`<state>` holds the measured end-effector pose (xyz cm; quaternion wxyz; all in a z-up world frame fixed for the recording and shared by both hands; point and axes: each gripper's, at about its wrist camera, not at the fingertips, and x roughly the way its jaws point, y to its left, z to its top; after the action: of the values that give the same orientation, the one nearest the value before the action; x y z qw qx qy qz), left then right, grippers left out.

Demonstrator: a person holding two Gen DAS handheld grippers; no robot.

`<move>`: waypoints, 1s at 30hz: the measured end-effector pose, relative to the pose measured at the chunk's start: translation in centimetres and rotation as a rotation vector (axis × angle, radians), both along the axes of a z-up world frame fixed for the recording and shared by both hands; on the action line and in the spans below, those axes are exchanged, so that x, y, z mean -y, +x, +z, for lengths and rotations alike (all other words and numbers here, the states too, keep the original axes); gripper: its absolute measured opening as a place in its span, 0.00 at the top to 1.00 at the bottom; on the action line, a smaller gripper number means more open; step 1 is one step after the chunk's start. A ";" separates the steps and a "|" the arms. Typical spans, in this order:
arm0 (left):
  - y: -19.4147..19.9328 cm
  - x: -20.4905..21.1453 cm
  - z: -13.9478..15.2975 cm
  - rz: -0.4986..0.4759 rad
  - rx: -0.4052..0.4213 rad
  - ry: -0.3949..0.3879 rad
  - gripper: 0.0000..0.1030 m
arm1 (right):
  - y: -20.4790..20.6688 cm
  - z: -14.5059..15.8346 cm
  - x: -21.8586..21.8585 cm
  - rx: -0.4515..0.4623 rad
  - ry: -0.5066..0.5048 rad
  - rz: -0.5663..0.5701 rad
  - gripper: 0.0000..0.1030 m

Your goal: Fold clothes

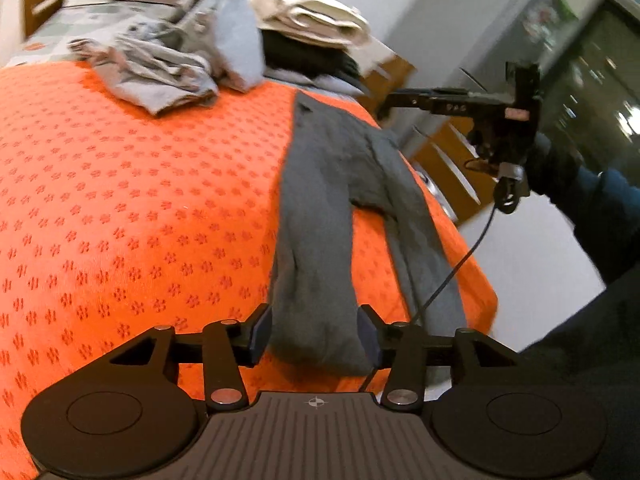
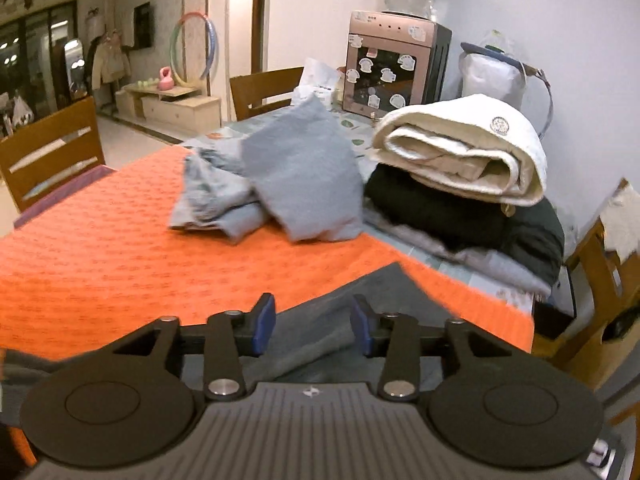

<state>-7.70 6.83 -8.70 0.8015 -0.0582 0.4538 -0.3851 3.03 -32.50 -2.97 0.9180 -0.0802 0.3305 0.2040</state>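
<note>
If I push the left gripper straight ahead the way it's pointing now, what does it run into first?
Most likely the dark grey trousers: the near leg end already lies between the open fingers of the left gripper, stretching away across the orange cloth. Height above the fabric is unclear, so it might skim over rather than catch it.

The left gripper (image 1: 315, 334) is hovering low with its jaws standing apart, blue-padded fingertips (image 1: 259, 330) pointing toward twelve o'clock. At its two o'clock, the right gripper (image 1: 382, 109) is hanging higher, fingers aiming toward nine o'clock, held by a dark-sleeved arm (image 1: 592, 200) reaching in from three o'clock. In its own view, the right gripper (image 2: 314, 326) is gaping too.
</note>
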 end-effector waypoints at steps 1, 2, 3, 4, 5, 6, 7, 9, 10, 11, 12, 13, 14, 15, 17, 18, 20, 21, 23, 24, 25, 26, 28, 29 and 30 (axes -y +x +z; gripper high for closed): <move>0.2 -0.1 -0.2 -0.036 0.006 0.004 0.48 | -1.3 0.3 -0.5 -0.004 0.004 -0.015 0.51; 0.5 -0.2 -0.4 -0.072 0.011 0.007 0.48 | -2.6 0.5 -1.1 -0.009 0.007 -0.030 0.51; 0.7 -0.2 -0.7 -0.108 0.017 0.011 0.48 | -4.1 0.7 -1.7 -0.014 0.014 -0.047 0.51; 0.9 -0.3 -0.9 -0.144 0.022 0.014 0.48 | -5.5 0.9 -2.3 -0.018 0.022 -0.063 0.51; 1.1 -0.4 -1.1 -0.180 0.028 0.018 0.48 | -7.0 0.9 -2.9 -0.024 0.033 -0.076 0.51; 1.4 -0.5 -1.3 -0.216 0.034 0.021 0.48 | -8.4 0.9 -3.5 -0.031 0.047 -0.089 0.51; 1.6 -0.6 -1.6 -0.252 0.039 0.025 0.48 | -9.9 0.9 -4.1 -0.039 0.061 -0.099 0.51; 2.1 -0.7 -2.0 -0.325 0.051 0.032 0.48 | -12.7 0.4 -5.3 -0.059 0.089 -0.126 0.51; 2.3 -0.8 -2.2 -0.361 0.056 0.035 0.48 | -14.0 -0.1 -6.1 -0.073 0.109 -0.140 0.51; 2.5 -0.9 -2.5 -0.397 0.062 0.039 0.48 | -15.3 -0.6 -6.9 -0.086 0.127 -0.151 0.51; 2.7 -1.0 -2.7 -0.433 0.067 0.042 0.48 | -16.6 -1.2 -7.7 -0.099 0.146 -0.163 0.51; 2.8 -0.7 -3.0 -0.473 0.080 0.046 0.48 | -17.7 -1.8 -8.5 -0.112 0.162 -0.174 0.50; 2.9 -0.4 -3.3 -0.514 0.094 0.050 0.48 | -18.8 -2.6 -9.5 -0.126 0.175 -0.186 0.50; 3.0 -0.1 -3.5 -0.554 0.112 0.052 0.48 | -20.0 -3.4 -10.6 -0.139 0.179 -0.199 0.50; 3.1 0.5 -3.9 -0.624 0.145 0.057 0.48 | -21.7 -5.1 -12.7 -0.166 0.188 -0.220 0.50; 3.2 0.7 -4.1 -0.652 0.157 0.060 0.48 | -22.3 -5.8 -13.7 -0.172 0.196 -0.224 0.50; 3.3 1.1 -4.3 -0.709 0.182 0.061 0.48 | -23.1 -6.9 -15.5 -0.172 0.215 -0.226 0.50; 3.4 1.2 -4.3 -0.737 0.195 0.057 0.48 | -23.5 -7.5 -16.5 -0.172 0.224 -0.226 0.50; 3.3 1.6 -4.2 -0.767 0.221 0.052 0.50 | -24.2 -8.7 -18.3 -0.172 0.242 -0.228 0.51; 3.2 1.7 -4.3 -0.775 0.239 0.049 0.50 | -24.4 -9.2 -19.1 -0.166 0.240 -0.227 0.51; 3.1 1.9 -4.3 -0.783 0.257 0.047 0.56 | -24.3 -9.5 -19.7 -0.157 0.230 -0.226 0.51; 3.0 2.0 -4.4 -0.790 0.276 0.049 0.63 | -24.2 -9.8 -20.4 -0.148 0.219 -0.225 0.52; 2.6 2.1 -4.7 -0.810 0.336 0.065 0.73 | -23.9 -10.2 -21.4 -0.123 0.173 -0.229 0.60; 2.4 2.2 -4.8 -0.821 0.361 0.070 0.79 | -23.7 -10.4 -21.6 -0.112 0.153 -0.231 0.69; 2.2 2.3 -4.8 -0.832 0.382 0.074 0.79 | -23.4 -10.5 -21.9 -0.102 0.133 -0.233 0.73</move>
<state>-5.49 4.57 -13.52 0.6496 0.2295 0.2963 -0.6615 -20.42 -10.60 -13.44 0.9207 0.0301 0.3697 0.1211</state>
